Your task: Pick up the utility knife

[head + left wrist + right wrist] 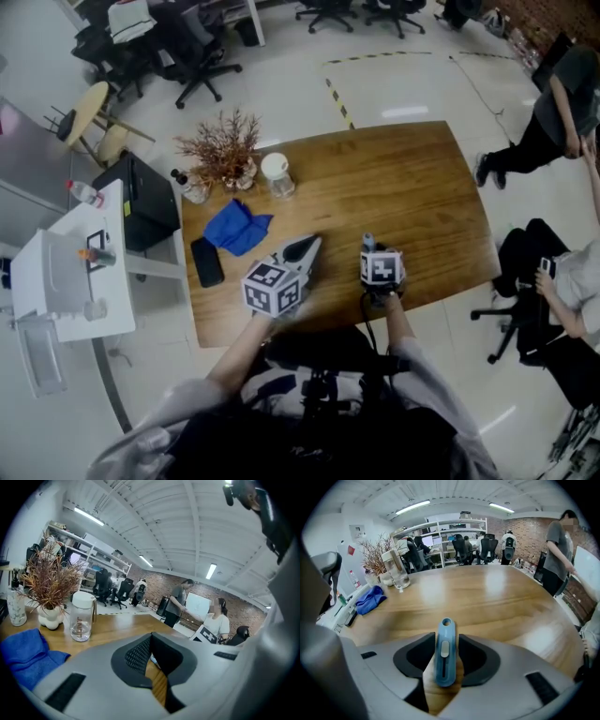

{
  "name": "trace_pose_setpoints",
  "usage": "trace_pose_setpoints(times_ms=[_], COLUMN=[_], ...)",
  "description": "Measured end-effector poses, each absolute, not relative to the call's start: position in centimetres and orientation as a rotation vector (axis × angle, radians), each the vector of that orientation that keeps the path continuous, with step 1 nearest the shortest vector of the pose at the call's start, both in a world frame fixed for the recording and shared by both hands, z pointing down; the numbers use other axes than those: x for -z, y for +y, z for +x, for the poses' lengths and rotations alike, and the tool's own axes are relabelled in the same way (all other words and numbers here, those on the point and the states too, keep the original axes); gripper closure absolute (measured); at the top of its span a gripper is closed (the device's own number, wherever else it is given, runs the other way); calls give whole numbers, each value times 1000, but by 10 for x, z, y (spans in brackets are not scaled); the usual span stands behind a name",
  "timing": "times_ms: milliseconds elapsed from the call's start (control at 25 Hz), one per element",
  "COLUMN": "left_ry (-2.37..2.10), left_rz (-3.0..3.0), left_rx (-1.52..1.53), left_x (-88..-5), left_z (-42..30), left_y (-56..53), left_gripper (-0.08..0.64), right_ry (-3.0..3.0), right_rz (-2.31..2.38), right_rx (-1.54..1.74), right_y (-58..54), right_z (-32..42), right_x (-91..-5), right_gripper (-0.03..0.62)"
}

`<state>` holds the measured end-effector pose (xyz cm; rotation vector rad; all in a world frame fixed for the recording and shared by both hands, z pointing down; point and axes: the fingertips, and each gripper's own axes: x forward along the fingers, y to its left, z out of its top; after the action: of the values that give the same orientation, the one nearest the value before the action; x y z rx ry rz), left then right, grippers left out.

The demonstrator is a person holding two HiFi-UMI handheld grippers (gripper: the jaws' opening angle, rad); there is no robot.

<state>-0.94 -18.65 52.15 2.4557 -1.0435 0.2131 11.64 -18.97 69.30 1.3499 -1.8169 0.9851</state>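
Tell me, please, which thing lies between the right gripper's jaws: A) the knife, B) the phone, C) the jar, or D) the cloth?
A: the right gripper view shows the blue knife lying on the table between the jaws of the right gripper, while the cloth, phone and jar sit far off toward the table's other side.

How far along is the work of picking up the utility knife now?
Done: the right gripper has its open jaws around the blue utility knife. In hand: the grasp, not yet closed. Left: the lift; the knife seems to lie on the table.
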Motion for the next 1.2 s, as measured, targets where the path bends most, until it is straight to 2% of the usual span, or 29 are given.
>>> trace_pose_setpoints(times_ms=[120, 320, 400, 600, 1200], left_ry=[-1047, -1028, -1016, -972, -834], left_rz=[2451, 2454, 2459, 2471, 2596], left_rx=[-200, -184, -178, -149, -121], left_x=[-521, -520, -518, -509, -480], left_z=[-9, -3, 1, 12, 45], left_y=[-189, -192, -193, -191, -192], left_gripper=[560, 560, 560, 560, 560], right_ry=[-1890, -2159, -2247, -2361, -2363], right_rz=[1497, 1695, 1762, 1845, 1940], right_rx=[-876, -993, -1032, -1023, -957], right_y=[-202, -197, -192, -180, -164], right_z=[131, 127, 125, 127, 128], right_x=[-658, -582, -552, -502, -477], right_gripper=[420, 430, 484, 563, 578])
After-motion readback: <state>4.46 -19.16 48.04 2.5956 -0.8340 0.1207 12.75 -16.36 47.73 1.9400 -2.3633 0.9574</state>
